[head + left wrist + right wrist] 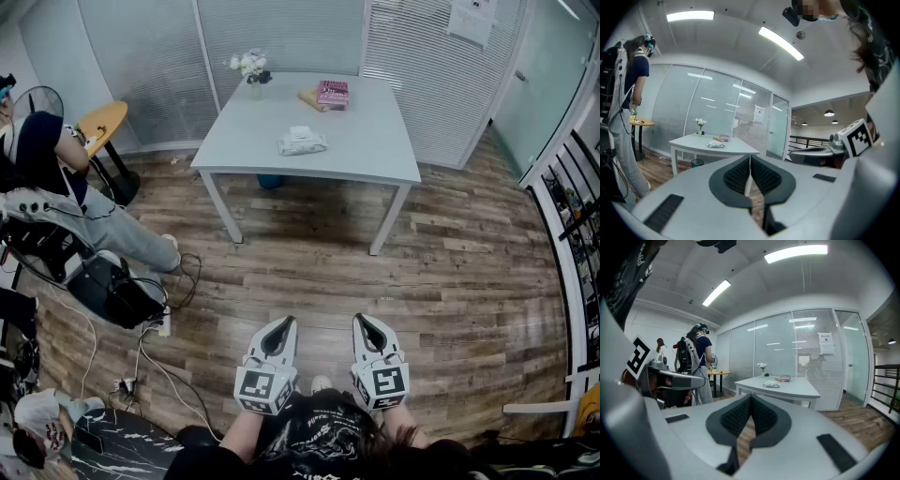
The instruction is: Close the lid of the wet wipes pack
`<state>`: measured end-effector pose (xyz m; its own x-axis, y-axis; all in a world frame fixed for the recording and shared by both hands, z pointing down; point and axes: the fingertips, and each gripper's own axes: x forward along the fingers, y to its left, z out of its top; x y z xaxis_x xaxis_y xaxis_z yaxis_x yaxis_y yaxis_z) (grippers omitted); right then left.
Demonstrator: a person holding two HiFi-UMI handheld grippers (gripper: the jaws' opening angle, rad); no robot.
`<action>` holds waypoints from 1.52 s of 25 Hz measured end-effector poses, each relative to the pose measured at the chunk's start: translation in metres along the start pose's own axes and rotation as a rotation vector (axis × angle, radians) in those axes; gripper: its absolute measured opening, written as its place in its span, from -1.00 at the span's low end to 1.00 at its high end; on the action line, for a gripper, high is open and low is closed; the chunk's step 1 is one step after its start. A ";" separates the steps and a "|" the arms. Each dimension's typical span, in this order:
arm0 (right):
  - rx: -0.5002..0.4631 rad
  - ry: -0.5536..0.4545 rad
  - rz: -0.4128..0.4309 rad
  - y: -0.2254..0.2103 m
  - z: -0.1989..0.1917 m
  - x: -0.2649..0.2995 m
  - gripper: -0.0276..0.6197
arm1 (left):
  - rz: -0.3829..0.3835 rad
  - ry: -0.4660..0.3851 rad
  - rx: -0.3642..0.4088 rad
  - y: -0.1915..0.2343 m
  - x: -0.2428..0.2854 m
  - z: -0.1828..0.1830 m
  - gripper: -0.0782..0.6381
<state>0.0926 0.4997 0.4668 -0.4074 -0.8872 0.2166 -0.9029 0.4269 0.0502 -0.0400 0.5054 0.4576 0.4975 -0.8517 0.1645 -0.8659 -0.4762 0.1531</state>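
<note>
1. Wet wipes pack [302,142]: white, soft and crumpled. Lies flat near the middle of the pale grey square table [375,159], well apart from both grippers. Too small here to tell whether its lid is up or down.
2. Far left: seated person in a dark top and grey trousers [56,173], just beside a round yellow-topped side table [101,124].
3. Back left corner of the grey table: small vase of white flowers [251,73], standing upright, apart from the wet wipes pack.
4. Back edge of the table, right of the vase: pink rectangular book [333,93], lying flat, with a flat tan object [308,97] touching its left side.
5. Bottom of the head view, left of centre: left gripper [280,325], grey with dark ribbed pads and a marker cube at its base. Points over the brown wood-plank floor [309,262] toward the table. Jaws pressed together in the left gripper view [750,171], holding nothing.
6. Just right of it, side by side: right gripper [365,322], same build, also aimed at the table. Jaws fully closed in the right gripper view [751,409], nothing between the pads.
7. Far beyond both closed jaws in the gripper views: the wet wipes pack [716,145] [771,385] on the table.
</note>
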 end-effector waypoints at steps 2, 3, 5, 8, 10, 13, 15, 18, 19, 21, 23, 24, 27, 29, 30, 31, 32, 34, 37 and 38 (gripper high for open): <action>-0.004 -0.005 0.005 -0.001 0.002 0.002 -0.92 | 0.002 0.001 0.003 0.001 0.003 0.001 -0.75; -0.008 -0.008 0.007 -0.001 0.003 0.004 -0.92 | 0.002 0.001 0.004 0.002 0.005 0.001 -0.75; -0.017 -0.009 0.009 0.000 0.004 0.005 -0.92 | 0.004 -0.003 0.004 0.002 0.005 0.002 -0.75; -0.010 -0.006 0.019 0.000 0.003 0.009 -0.92 | 0.005 -0.011 0.006 0.002 0.005 0.004 -0.75; 0.011 -0.018 0.030 -0.001 0.004 0.012 -0.92 | 0.009 -0.011 0.009 0.003 0.008 0.006 -0.75; 0.044 -0.047 0.029 -0.006 0.007 0.017 -0.92 | 0.021 -0.004 -0.002 0.007 0.011 0.004 -0.75; 0.043 -0.048 0.024 -0.013 0.005 0.019 -0.92 | 0.011 0.002 -0.042 0.006 0.015 0.001 -0.75; 0.038 -0.042 0.028 -0.021 -0.001 0.017 -0.92 | -0.008 -0.005 -0.085 0.000 0.021 -0.002 -0.75; 0.037 -0.040 0.029 -0.023 -0.003 0.016 -0.92 | -0.008 -0.011 -0.079 -0.002 0.023 -0.002 -0.75; 0.035 -0.037 0.024 -0.024 -0.007 0.015 -0.92 | -0.004 -0.017 -0.060 -0.003 0.025 -0.004 -0.75; 0.040 -0.036 0.023 -0.023 -0.009 0.013 -0.92 | 0.000 -0.013 -0.052 -0.002 0.026 -0.007 -0.75; 0.038 -0.035 0.023 -0.023 -0.010 0.012 -0.92 | 0.000 -0.010 -0.051 -0.001 0.028 -0.007 -0.75; 0.018 -0.024 0.005 -0.026 -0.011 0.019 -0.92 | -0.007 -0.007 -0.036 0.006 0.038 -0.007 -0.75; 0.015 -0.021 -0.011 -0.029 -0.012 0.026 -0.92 | -0.015 -0.010 -0.030 0.012 0.047 -0.007 -0.75; 0.014 -0.018 -0.019 -0.032 -0.012 0.030 -0.92 | -0.019 -0.012 -0.030 0.016 0.053 -0.007 -0.75; 0.012 -0.014 -0.025 -0.034 -0.012 0.035 -0.92 | -0.025 -0.013 -0.031 0.020 0.059 -0.006 -0.75; 0.010 -0.009 -0.030 -0.036 -0.011 0.042 -0.92 | -0.031 -0.012 -0.030 0.025 0.067 -0.004 -0.75; 0.009 0.003 -0.041 -0.044 -0.003 0.067 -0.92 | -0.051 0.000 -0.020 0.042 0.090 0.005 -0.75; 0.017 0.011 -0.065 -0.055 0.012 0.109 -0.92 | -0.086 0.017 0.000 0.069 0.124 0.019 -0.75; 0.018 0.007 -0.070 -0.055 0.013 0.114 -0.92 | -0.094 0.015 0.004 0.073 0.127 0.020 -0.75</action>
<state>0.0938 0.3730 0.4763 -0.3425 -0.9133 0.2203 -0.9314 0.3609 0.0483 -0.0410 0.3580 0.4705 0.5770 -0.8000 0.1644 -0.8157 -0.5544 0.1651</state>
